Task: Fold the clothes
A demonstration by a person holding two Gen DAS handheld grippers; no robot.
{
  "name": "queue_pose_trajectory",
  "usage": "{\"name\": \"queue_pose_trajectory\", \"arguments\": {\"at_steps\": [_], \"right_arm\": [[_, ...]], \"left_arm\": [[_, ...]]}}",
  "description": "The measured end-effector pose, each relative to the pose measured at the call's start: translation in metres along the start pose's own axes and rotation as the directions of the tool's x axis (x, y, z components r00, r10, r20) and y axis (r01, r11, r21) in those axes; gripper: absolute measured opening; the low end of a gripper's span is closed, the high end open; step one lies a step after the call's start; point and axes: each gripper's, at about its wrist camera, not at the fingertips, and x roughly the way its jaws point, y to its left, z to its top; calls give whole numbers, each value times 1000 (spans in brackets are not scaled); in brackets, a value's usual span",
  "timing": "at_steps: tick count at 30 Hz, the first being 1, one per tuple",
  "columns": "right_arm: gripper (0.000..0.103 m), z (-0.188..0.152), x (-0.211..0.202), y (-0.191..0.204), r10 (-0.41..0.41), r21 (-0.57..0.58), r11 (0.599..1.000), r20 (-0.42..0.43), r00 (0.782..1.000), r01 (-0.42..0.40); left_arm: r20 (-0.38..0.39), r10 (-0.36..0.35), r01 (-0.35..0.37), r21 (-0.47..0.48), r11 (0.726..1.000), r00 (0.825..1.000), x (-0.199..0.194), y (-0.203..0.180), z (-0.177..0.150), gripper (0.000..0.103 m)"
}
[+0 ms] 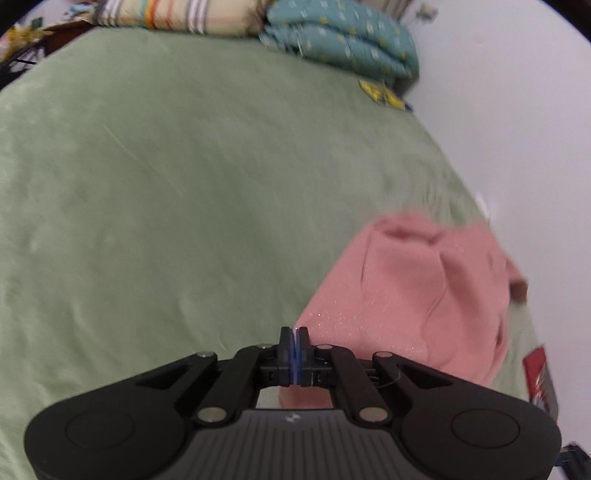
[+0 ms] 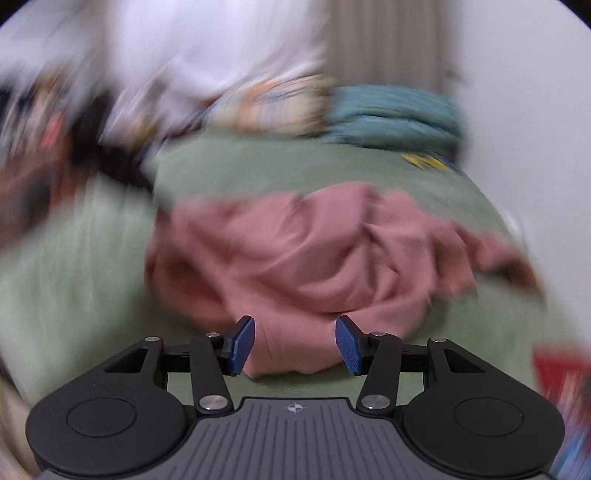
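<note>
Striped beige pillow (image 1: 162,14) upper left of the left wrist view, folded teal quilt (image 1: 343,40) upper centre, sage green bedsheet (image 1: 166,184) across the frame, left gripper (image 1: 294,334) pressed closed on nothing at bottom centre, crumpled pink cloth garment (image 1: 417,295) lower right, right gripper (image 2: 295,345) spread wide over the garment's near edge, holding nothing, no legible writing.

No readable text anywhere — too blurred.

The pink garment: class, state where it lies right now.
The pink garment lies crumpled on the green bedsheet, just ahead of the open right tool, near the bed's wall-side edge in the left wrist view.
</note>
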Motion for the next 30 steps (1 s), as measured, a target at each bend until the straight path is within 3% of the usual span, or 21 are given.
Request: {"name": "queue_pose_trajectory", "arguments": {"at_steps": [3, 6, 8, 12, 15, 16, 18, 24, 30], "right_arm": [[40, 16, 28, 16, 5, -248, 969, -3, 1000, -6], [40, 32, 55, 22, 26, -444, 896, 6, 1000, -21], [40, 43, 70, 22, 42, -538, 843, 15, 999, -28], [40, 73, 63, -11, 25, -435, 901, 43, 999, -4], [40, 97, 57, -37, 11, -353, 936, 62, 998, 12], [4, 104, 56, -45, 5, -325, 946, 68, 998, 17], [2, 120, 52, -62, -6, -268, 963, 80, 997, 27], [2, 166, 42, -112, -43, -92, 994, 112, 993, 53], [2, 212, 31, -163, -85, 88, 993, 136, 987, 73]], "left_arm": [[57, 56, -59, 50, 997, 997, -14, 11, 4, 0], [44, 12, -11, -23, 1000, 999, -24, 27, 2, 0], [35, 15, -14, -25, 1000, 999, -34, 34, -5, 0], [12, 40, -40, -9, 999, 999, -44, 49, -28, 3], [-33, 43, -45, -51, 998, 999, -40, 62, -44, 6], [-55, 40, -44, -74, 996, 998, -39, 69, -52, 7], [-80, 40, -47, -93, 995, 996, -38, 76, -67, 7], [-108, 26, -24, 26, 999, 994, -16, 57, -88, 9], [-24, -93, 95, 134, 986, 995, -9, -12, -92, 32]]}}
